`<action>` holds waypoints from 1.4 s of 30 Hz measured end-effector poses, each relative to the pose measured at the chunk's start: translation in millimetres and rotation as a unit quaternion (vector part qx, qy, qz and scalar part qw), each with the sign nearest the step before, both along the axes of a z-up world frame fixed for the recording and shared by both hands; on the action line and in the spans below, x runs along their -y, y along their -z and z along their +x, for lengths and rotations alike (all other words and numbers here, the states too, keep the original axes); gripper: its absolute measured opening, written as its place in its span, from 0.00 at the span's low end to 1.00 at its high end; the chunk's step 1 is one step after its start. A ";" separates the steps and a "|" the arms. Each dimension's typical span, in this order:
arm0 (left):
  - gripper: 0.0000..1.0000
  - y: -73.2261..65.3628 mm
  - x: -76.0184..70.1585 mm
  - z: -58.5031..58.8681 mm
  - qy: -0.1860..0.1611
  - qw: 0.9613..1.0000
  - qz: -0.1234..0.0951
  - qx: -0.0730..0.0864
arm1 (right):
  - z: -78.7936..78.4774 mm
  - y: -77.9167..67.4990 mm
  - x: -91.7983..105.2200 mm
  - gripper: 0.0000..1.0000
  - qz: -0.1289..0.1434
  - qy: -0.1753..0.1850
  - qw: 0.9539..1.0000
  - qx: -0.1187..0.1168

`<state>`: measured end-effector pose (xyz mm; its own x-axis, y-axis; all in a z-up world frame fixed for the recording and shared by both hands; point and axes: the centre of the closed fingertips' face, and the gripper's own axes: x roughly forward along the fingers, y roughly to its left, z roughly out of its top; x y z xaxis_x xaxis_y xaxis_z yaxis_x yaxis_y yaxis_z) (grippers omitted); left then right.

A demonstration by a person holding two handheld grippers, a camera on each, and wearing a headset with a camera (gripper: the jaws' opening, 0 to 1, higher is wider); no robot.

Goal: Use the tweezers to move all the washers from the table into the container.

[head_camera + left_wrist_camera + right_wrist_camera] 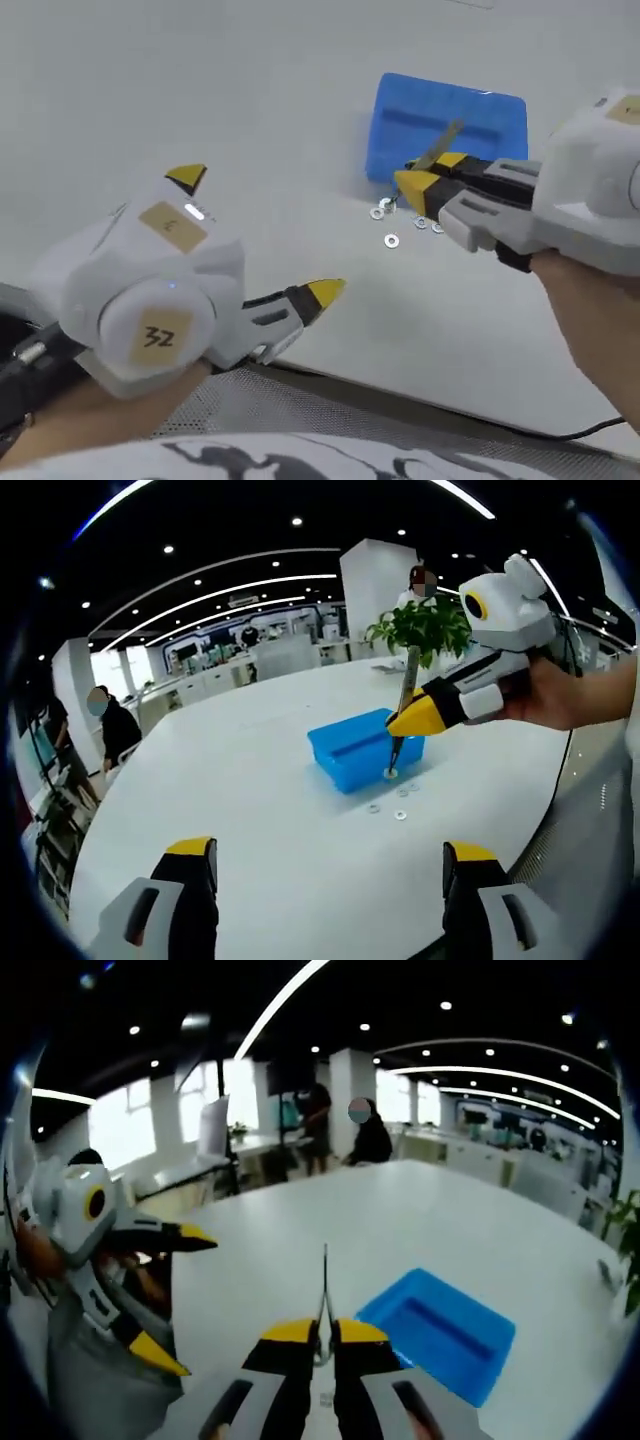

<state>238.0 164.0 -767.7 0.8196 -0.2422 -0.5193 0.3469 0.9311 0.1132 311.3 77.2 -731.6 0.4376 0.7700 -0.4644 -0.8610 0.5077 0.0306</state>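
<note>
My right gripper (420, 175) is shut on grey metal tweezers (445, 140), which point down at the table just in front of the blue container (450, 125). Several small steel washers (390, 240) lie scattered on the white table by the container's near edge. In the left gripper view the tweezers (393, 755) have their tip on or at one washer (390, 773); whether it is pinched is too small to tell. My left gripper (258, 235) hovers open near the table's front edge, holding nothing. In the right gripper view the tweezers (325, 1280) stick out between the shut jaws.
The white table (200, 90) stretches bare to the left and back. A mesh surface (300, 410) and a black cable (590, 430) run along the table's near edge. People (115, 730) stand far off in the room.
</note>
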 end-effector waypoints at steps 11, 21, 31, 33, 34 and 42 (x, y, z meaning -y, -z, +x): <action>0.99 -10.1 15.5 1.3 0.006 0.997 -0.076 0.017 | 50.6 -5.5 1.5 0.03 0.017 0.049 0.998 0.023; 0.99 -10.5 25.0 -3.4 0.036 0.998 -0.046 0.029 | 78.5 34.4 -11.4 0.03 0.009 0.072 0.997 0.008; 0.99 -8.7 25.3 -5.2 0.034 0.998 -0.047 0.026 | 93.3 61.5 -13.0 0.03 0.008 0.096 0.995 -0.011; 0.99 -11.6 25.6 -2.9 0.032 0.998 -0.045 0.027 | 94.5 65.6 -13.9 0.03 0.004 0.097 0.995 -0.011; 0.99 -12.3 25.6 -2.5 0.031 0.998 -0.045 0.027 | 94.6 66.7 -14.3 0.03 0.003 0.097 0.995 -0.012; 0.99 -9.8 25.4 -4.0 0.030 0.998 -0.041 0.022 | 99.3 73.8 -17.9 0.03 -0.005 0.097 0.995 -0.014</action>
<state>233.9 138.5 -757.8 0.8237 -0.3317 -0.4598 0.3983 0.9157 0.0529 410.6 95.1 -805.4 0.5646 0.6671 -0.4861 -0.7457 0.6647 0.0462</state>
